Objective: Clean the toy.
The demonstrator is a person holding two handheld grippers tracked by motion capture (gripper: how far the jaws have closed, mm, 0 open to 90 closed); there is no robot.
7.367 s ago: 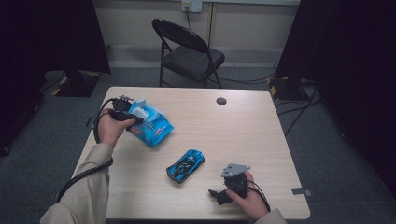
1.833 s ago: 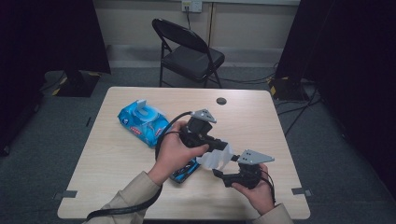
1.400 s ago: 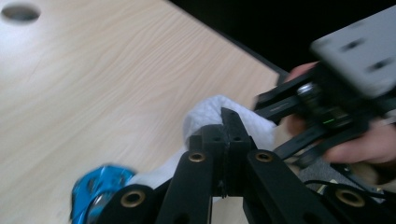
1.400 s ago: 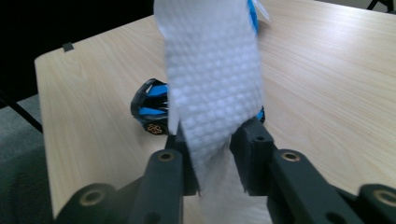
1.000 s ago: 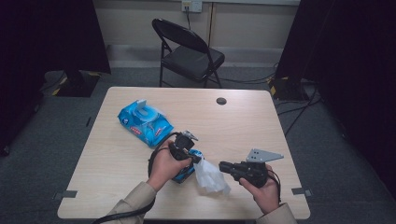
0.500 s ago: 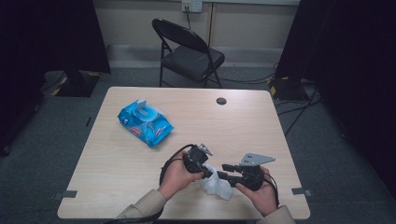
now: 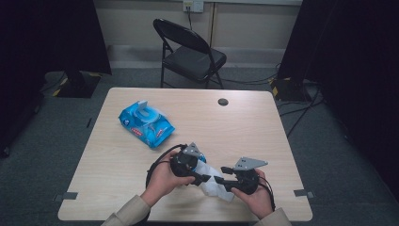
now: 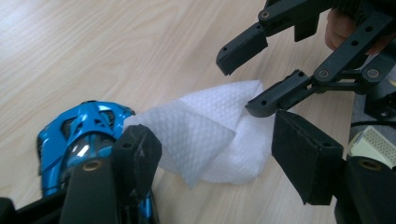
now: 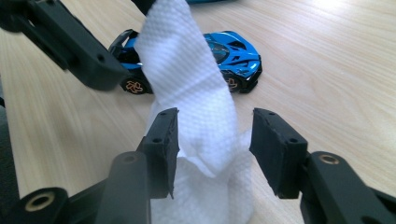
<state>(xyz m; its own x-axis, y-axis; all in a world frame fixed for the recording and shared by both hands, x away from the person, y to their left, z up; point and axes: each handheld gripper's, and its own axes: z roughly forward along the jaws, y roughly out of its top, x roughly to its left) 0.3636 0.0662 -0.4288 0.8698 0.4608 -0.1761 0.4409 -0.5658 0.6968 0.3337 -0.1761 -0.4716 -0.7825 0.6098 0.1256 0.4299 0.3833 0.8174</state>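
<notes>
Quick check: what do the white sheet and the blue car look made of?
Sheet: looks like a soft nonwoven wipe, matte white; a fine embossed dot pattern and limp folds show. Whether it is damp I cannot tell.
Car: glossy metallic-blue shell with sharp highlights, probably painted metal or plastic; dark wheels with orange hubs.

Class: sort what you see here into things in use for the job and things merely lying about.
In use: white wipe, blue toy car, left gripper, right gripper.

Lying about: wipes packet, folding chair, dark disc on the table.
</notes>
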